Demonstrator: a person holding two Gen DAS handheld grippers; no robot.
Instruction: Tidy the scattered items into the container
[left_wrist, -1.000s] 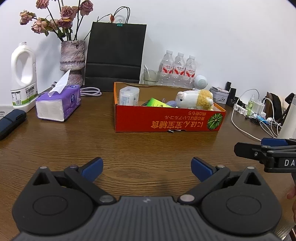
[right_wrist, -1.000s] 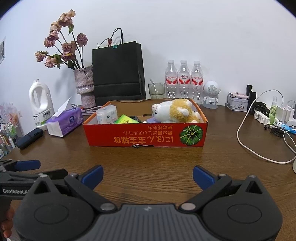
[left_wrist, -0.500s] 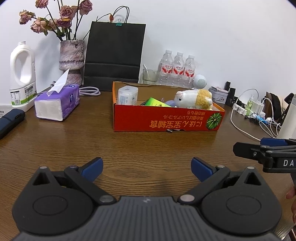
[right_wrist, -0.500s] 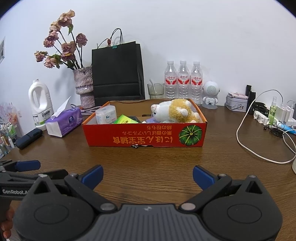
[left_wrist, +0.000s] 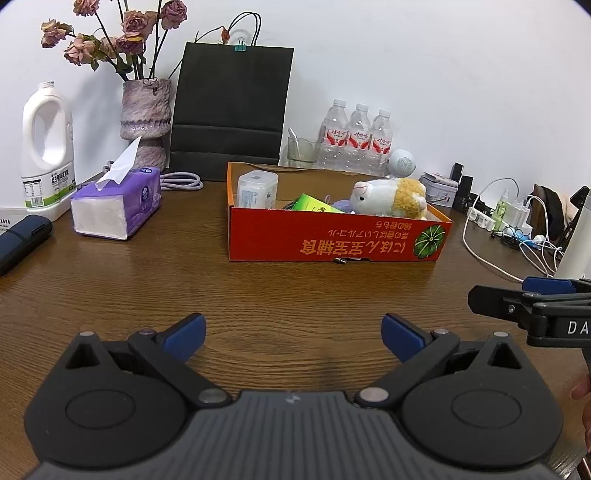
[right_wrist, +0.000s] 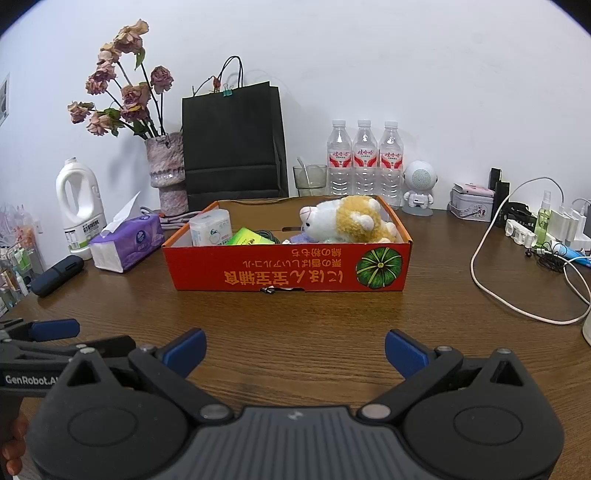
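Task looks near done: plush toy (right_wrist: 347, 221), white tub (right_wrist: 211, 232) and green packet (right_wrist: 249, 237) sit inside red box (right_wrist: 288, 267) mid-counter (right_wrist: 332, 321); left tool (left_wrist: 291, 334) and right tool (right_wrist: 295, 350) both spread, empty.

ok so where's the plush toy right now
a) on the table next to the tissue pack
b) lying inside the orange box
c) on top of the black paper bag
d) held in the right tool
b: the plush toy lies inside the orange box, at its right end, and both the left tool and the right tool are open and hold nothing.
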